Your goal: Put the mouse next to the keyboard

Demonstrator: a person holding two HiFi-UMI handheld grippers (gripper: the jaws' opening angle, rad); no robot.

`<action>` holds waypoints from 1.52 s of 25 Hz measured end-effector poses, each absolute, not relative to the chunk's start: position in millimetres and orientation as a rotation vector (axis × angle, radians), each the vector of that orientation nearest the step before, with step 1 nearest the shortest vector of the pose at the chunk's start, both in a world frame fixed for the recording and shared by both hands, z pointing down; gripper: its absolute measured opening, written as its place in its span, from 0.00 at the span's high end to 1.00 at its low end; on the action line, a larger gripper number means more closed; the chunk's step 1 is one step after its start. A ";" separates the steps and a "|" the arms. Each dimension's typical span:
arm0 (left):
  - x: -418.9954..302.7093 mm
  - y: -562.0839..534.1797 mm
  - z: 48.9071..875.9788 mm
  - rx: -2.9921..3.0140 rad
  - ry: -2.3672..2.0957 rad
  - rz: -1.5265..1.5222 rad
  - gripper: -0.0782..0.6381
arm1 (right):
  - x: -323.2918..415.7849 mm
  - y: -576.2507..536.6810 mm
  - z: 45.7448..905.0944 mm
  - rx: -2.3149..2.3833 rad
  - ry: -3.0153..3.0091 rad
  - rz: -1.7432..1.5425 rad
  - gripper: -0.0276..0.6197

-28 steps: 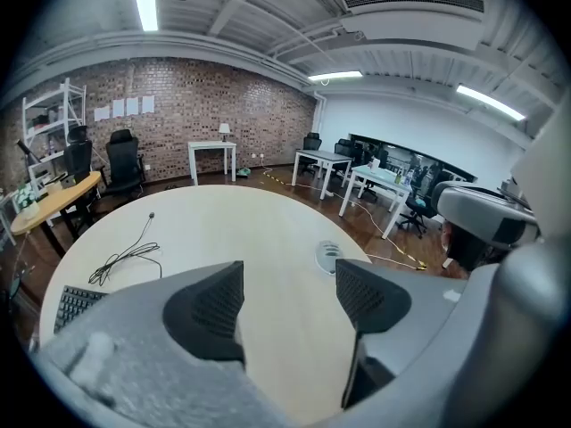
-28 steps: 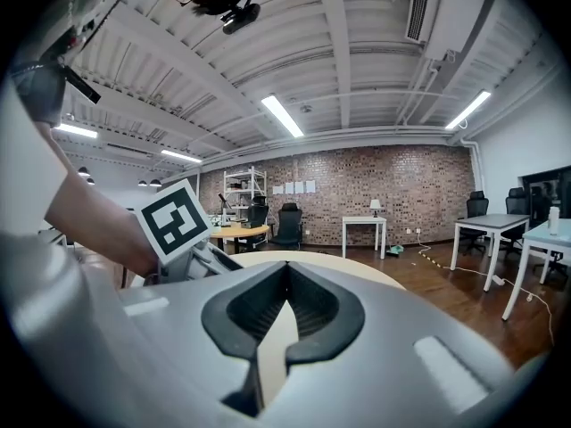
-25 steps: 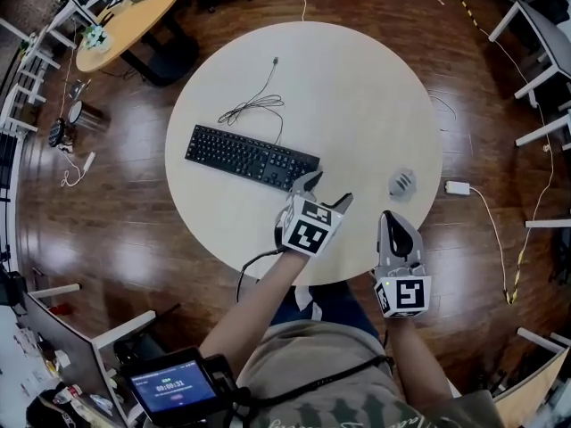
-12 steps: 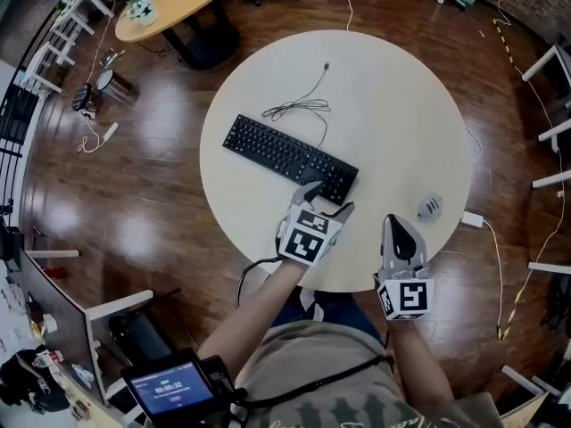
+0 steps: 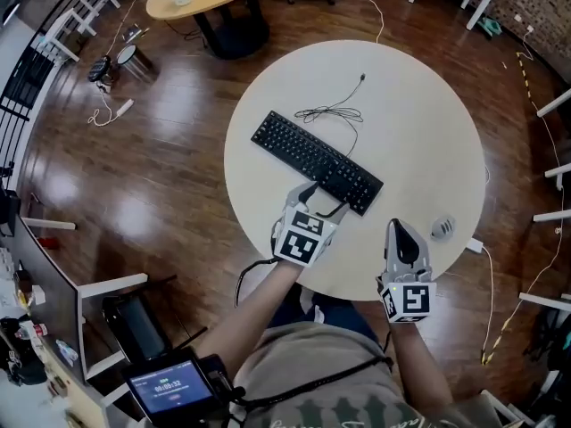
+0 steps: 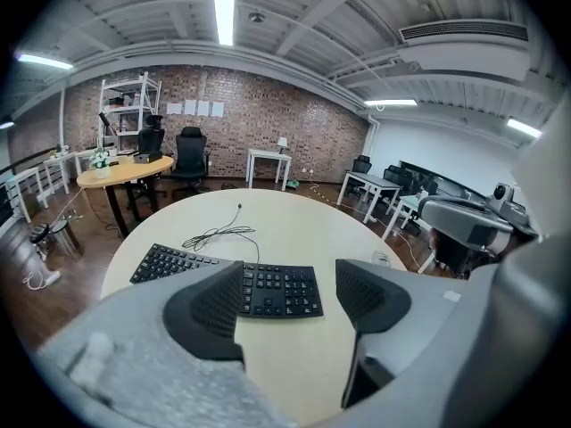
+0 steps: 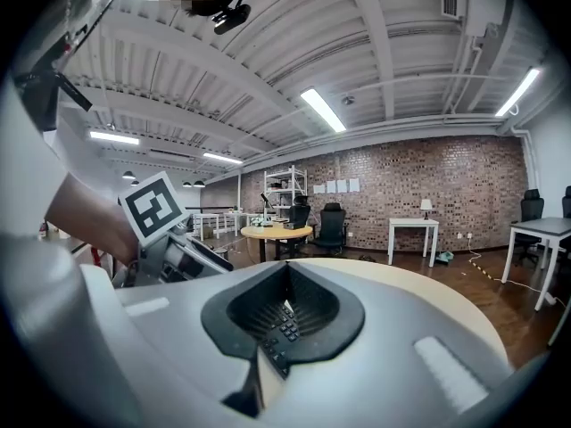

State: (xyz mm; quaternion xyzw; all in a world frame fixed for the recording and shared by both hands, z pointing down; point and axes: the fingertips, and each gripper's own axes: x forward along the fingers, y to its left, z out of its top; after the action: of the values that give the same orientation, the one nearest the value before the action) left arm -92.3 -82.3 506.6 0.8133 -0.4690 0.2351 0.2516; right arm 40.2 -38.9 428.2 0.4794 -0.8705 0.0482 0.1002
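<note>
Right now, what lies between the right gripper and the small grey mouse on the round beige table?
Nothing. In the head view, only bare beige tabletop separates the right gripper from the grey mouse near the table's edge.

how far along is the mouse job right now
Done: nothing yet. The mouse sits by the right rim of the table, well apart from the keyboard. In hand: nothing. The left claw is open and empty by the keyboard's near end, the right claw shut and empty. Left: grasp the mouse and set it beside the keyboard.
</note>
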 end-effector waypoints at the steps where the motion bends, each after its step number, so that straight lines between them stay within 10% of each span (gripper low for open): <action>1: -95.1 -82.0 505.8 2.211 -1.288 0.634 0.43 | 39.4 -38.9 429.2 1.409 -2.575 0.138 0.95; 38: -160.2 -65.6 376.9 2.540 -1.749 0.245 0.45 | 6.5 -53.1 382.2 1.458 -2.643 0.173 0.95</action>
State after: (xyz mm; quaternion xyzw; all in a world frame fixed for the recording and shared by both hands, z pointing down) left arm -160.2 -65.6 376.9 0.8208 -0.5652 0.0791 0.0238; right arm 6.5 -53.1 382.2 0.4814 -0.8727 0.0571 0.0591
